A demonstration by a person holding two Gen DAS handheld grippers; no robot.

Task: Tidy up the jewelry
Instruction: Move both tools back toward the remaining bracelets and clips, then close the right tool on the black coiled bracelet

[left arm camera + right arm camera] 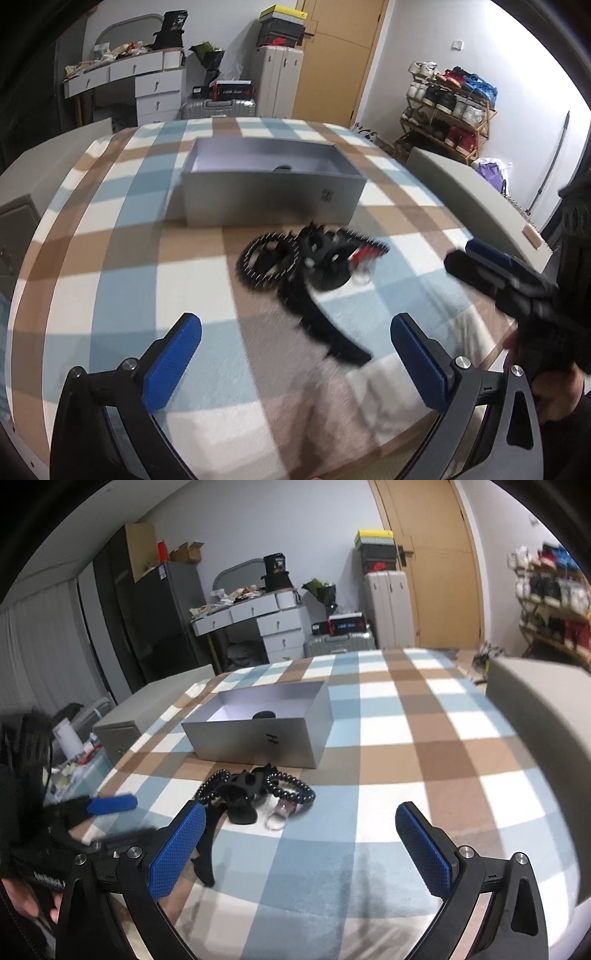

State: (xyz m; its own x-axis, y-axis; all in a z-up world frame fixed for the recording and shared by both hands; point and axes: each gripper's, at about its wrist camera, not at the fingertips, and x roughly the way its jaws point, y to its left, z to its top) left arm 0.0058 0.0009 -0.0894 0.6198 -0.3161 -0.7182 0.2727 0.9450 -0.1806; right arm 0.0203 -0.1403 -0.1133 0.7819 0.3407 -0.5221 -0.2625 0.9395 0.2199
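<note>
Jewelry (255,794) lies in one tangled heap on the checked bedcover (406,738), just in front of the open grey box (258,734) and apart from its near wall. One dark item already sits inside the box; what it is cannot be told.

Left side: the left gripper (295,354) has both blue pads spread wide with nothing between them. It is angled down at the heap, whose black strap end (340,343) lies nearest its fingers. This view is smeared, so fine detail of the pieces is unreliable.

Centre: the heap comprises a black beaded bracelet (295,790), a second beaded loop (210,790), a chunky black piece (242,797) and a small clear piece (277,818). They overlap and touch.

Right side: the right gripper (299,849) is likewise released and empty, short of the heap.

Assessment: the step in hand appears to be an approach to a first pick. Recommended practice: single out one piece at the edge of the heap, such as the strap or the outer bracelet, and close across its narrow section. The other gripper could hold down the remainder. Risk noted: dragging linked pieces along.
</note>
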